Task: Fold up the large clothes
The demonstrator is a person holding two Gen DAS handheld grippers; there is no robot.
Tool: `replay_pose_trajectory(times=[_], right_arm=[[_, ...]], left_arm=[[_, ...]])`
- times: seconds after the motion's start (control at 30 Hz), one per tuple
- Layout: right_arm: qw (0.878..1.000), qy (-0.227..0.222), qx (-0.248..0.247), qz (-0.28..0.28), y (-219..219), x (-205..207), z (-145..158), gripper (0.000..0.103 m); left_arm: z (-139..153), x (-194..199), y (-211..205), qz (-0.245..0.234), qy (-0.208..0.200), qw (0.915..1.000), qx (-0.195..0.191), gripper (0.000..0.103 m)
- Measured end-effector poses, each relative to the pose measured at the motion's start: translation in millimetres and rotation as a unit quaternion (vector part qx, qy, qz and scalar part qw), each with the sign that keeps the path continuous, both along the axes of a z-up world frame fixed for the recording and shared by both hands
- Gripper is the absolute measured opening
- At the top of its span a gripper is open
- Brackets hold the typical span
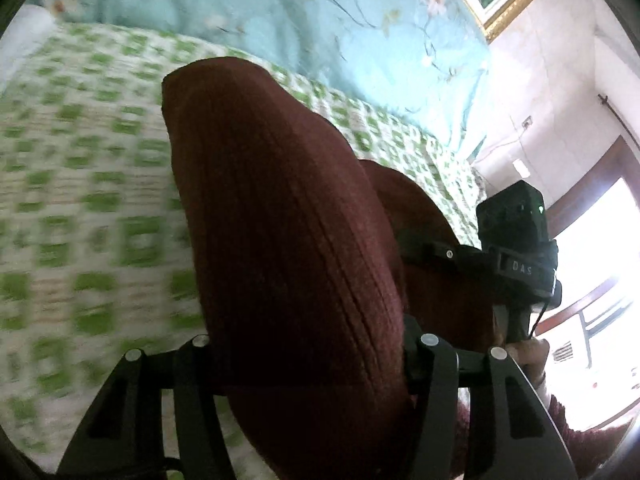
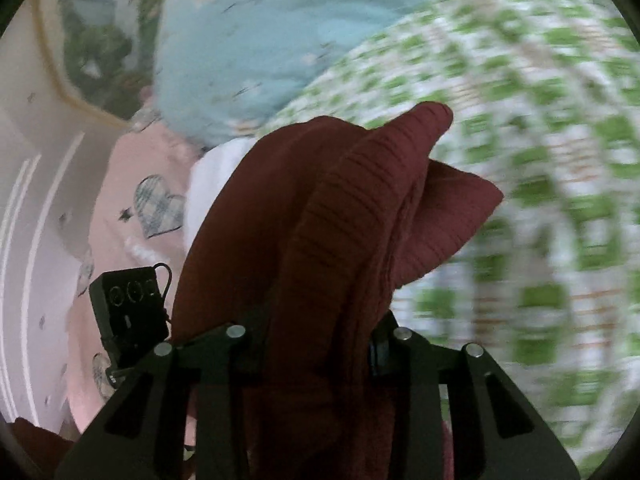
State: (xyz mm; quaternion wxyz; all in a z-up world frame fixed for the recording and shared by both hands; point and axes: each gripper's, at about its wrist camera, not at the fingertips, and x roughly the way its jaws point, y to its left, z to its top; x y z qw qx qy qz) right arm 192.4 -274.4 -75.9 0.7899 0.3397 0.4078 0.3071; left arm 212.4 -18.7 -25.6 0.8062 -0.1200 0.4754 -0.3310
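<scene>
Green-checked bed cover (image 1: 80,200) lies blurred under you, blue floral quilt (image 1: 280,12) at the far side. Your left tool (image 1: 308,364) and right tool (image 2: 320,344) each grip the dark red knit garment (image 1: 280,220), bunched and lifted off the bed. Keep both corners level and taut, and lay the fold down evenly

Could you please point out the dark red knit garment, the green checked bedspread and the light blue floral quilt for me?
Dark red knit garment (image 1: 280,216): left wrist view, on its ribbed middle.
Green checked bedspread (image 1: 80,184): left wrist view, on a bare stretch left of the garment.
Light blue floral quilt (image 1: 248,0): left wrist view, on its upper middle.
</scene>
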Motion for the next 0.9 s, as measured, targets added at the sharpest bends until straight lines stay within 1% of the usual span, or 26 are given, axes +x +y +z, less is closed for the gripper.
replay_pose_trajectory(times=[0.1,0.17,0.23,0.27,0.3,0.37,0.43,0.53,0.63,0.77,0.83,0.9], right_arm=[[1.0,0.001,0.01,0.025,35,4,-7,0.035],[0.999,0.016,0.008,0.035,52,5,-20,0.035],[0.999,0.037,-0.009,0.038,65,8,-37,0.036],[0.998,0.048,-0.023,0.034,69,7,-46,0.039],[0.998,0.055,-0.026,0.03,70,6,-51,0.04],[0.998,0.059,-0.014,0.025,65,3,-55,0.046],[0.998,0.059,-0.022,0.016,62,0,-52,0.048],[0.997,0.059,-0.039,0.01,60,-3,-46,0.05],[0.996,0.061,-0.062,0.002,63,-6,-37,0.056],[0.995,0.041,-0.092,-0.018,58,-29,-17,0.058],[0.995,0.028,-0.097,-0.025,55,-41,-8,0.058],[0.995,0.019,-0.094,-0.033,51,-51,-2,0.058]], left_arm=[[3,-11,38,0.016,-0.002,0.9998,0.015,0.057],[-4,-16,59,0.029,0.007,0.9993,0.023,0.058],[-23,-16,68,0.043,0.029,0.9981,0.035,0.06],[-35,-17,72,0.05,0.04,0.9969,0.047,0.062],[-44,-19,75,0.055,0.043,0.9961,0.054,0.066],[-50,-23,79,0.062,0.041,0.9962,0.043,0.069],[-47,-29,82,0.066,0.032,0.9965,0.041,0.071],[-42,-38,87,0.072,0.018,0.9957,0.055,0.072],[-32,-52,96,0.081,0.004,0.9947,0.062,0.072],[-11,-87,120,0.097,-0.031,0.9934,0.053,0.072],[-2,-108,125,0.098,-0.055,0.9913,0.069,0.072],[3,-127,127,0.095,-0.074,0.9899,0.075,0.072]])
